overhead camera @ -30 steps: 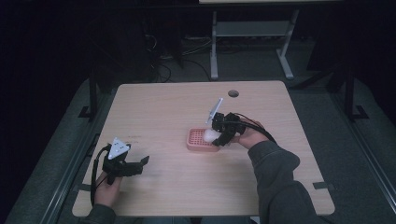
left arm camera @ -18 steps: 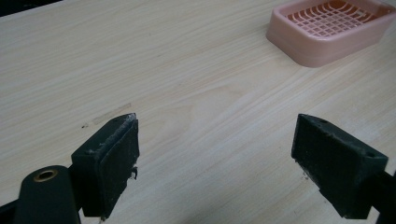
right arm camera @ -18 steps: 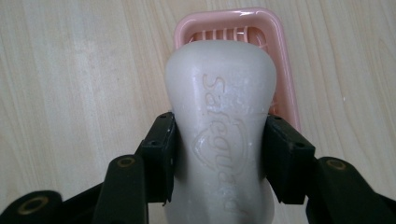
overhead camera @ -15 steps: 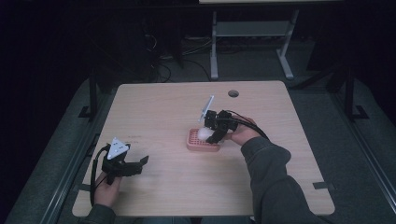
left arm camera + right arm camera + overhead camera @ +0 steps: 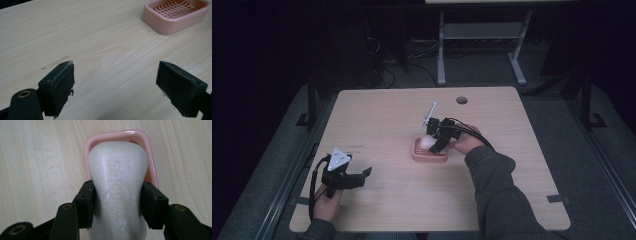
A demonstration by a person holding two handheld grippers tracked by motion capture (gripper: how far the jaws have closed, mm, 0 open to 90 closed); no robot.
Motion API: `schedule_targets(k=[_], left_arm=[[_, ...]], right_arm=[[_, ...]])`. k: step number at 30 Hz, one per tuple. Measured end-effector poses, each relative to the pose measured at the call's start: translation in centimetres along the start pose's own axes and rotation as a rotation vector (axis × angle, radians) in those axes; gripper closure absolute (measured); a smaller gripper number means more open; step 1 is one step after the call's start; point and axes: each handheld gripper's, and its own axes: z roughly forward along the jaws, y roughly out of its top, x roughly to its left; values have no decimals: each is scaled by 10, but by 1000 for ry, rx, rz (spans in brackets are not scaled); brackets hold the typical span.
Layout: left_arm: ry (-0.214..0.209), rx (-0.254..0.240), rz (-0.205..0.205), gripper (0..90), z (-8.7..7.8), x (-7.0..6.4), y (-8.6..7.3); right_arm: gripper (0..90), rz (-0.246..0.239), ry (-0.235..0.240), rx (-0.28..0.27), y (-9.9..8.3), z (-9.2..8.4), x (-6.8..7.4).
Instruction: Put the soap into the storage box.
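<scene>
A white bar of soap (image 5: 118, 187) with raised lettering is pinched at its narrow waist by my right gripper (image 5: 117, 205), which is shut on it. The bar hangs just over a pink slotted soap dish (image 5: 147, 147). From above, the right gripper (image 5: 437, 142) and the soap (image 5: 427, 142) sit over the pink dish (image 5: 428, 155) at the table's middle. My left gripper (image 5: 362, 175) rests near the front left edge, open and holding nothing. Its own camera shows the left gripper (image 5: 115, 82) with jaws spread wide over bare wood, the pink dish (image 5: 175, 15) farther off.
The wooden table (image 5: 387, 115) has a round cable hole (image 5: 461, 100) at the back. A grey desk frame (image 5: 482, 35) stands behind it on the dark floor. Black cables trail from both grippers.
My right gripper has moved left and slightly down with the soap, from the dish's right side to over it. The left gripper has kept still.
</scene>
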Motion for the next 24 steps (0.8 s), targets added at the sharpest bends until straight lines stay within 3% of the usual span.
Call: schedule_targets(k=[24], left_arm=[[-3,8,4,147,1,-1,0]], right_arm=[[486,25,19,30,7,28,-12]])
